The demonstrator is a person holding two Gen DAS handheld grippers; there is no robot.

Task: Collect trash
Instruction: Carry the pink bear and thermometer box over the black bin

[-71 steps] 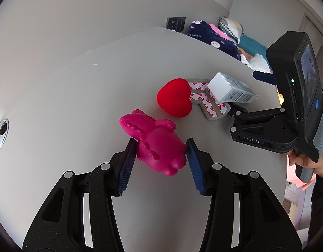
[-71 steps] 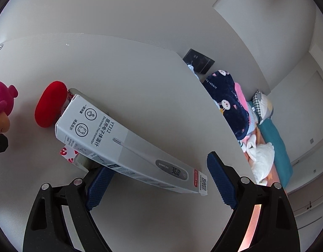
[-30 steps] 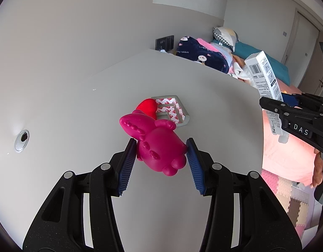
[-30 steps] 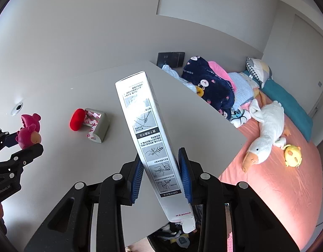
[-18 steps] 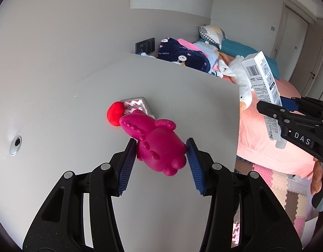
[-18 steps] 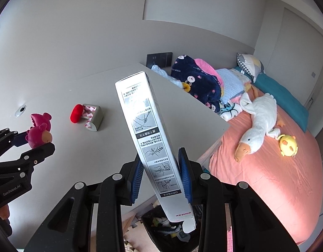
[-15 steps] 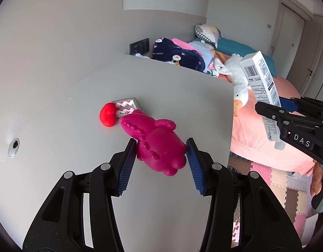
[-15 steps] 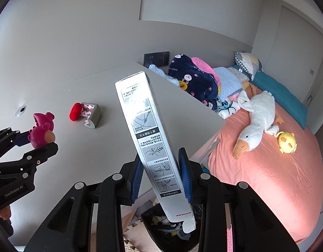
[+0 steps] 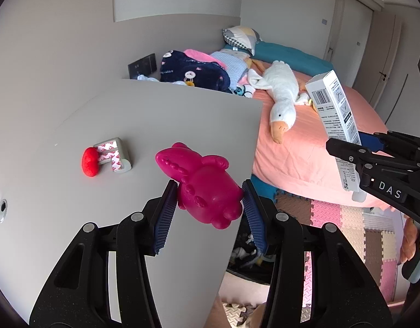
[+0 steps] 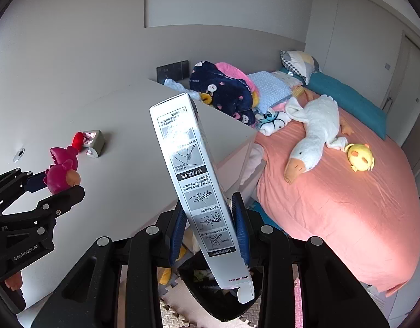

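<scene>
The left gripper (image 9: 208, 213) pinches a pink toy (image 9: 201, 186) over the table (image 9: 155, 114) edge, the corner just ahead of it. The right gripper (image 10: 208, 232) clamps a white box (image 10: 191, 180), tilted, past that edge. A black bin (image 10: 223, 300) sits directly below the box. A bed (image 10: 346, 205) lies ahead to the right, open air between.

The grey surface (image 9: 160, 114) carries a red heart cushion (image 9: 89, 161) touching a small grey box (image 9: 115, 155) with red-and-white printed faces. Beyond the box, the bed (image 10: 346, 199) with its salmon sheet carries a white goose plush (image 10: 313, 139), a yellow chick plush (image 10: 360, 157) and folded blankets (image 10: 226, 93).
</scene>
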